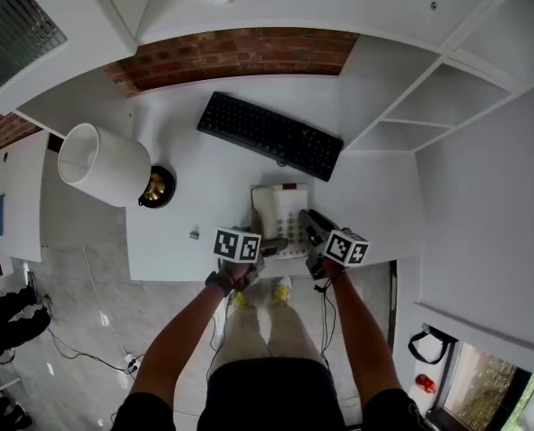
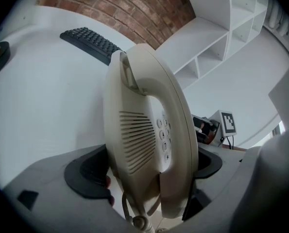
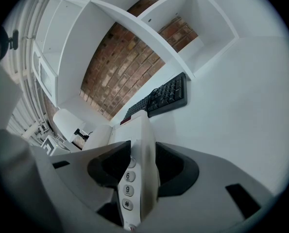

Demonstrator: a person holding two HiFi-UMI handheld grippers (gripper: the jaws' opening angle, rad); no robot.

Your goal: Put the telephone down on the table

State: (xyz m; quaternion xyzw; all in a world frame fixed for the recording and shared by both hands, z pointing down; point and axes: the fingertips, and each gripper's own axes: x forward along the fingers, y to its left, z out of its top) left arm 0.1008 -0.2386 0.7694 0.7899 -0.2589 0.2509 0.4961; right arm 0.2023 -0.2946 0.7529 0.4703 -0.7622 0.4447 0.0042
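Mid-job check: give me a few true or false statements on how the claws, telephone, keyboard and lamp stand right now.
1. The right claw is closed on the keypad edge of the telephone. True.
2. The keyboard lies between the telephone and the person. False: it lies beyond the telephone, toward the brick wall.
3. The telephone stands between the left claw jaws. True.
4. The lamp stands right of the telephone. False: it stands to its left in the head view.

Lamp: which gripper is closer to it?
Left. The left gripper is on the lamp side of the telephone; the right gripper is on its far side.
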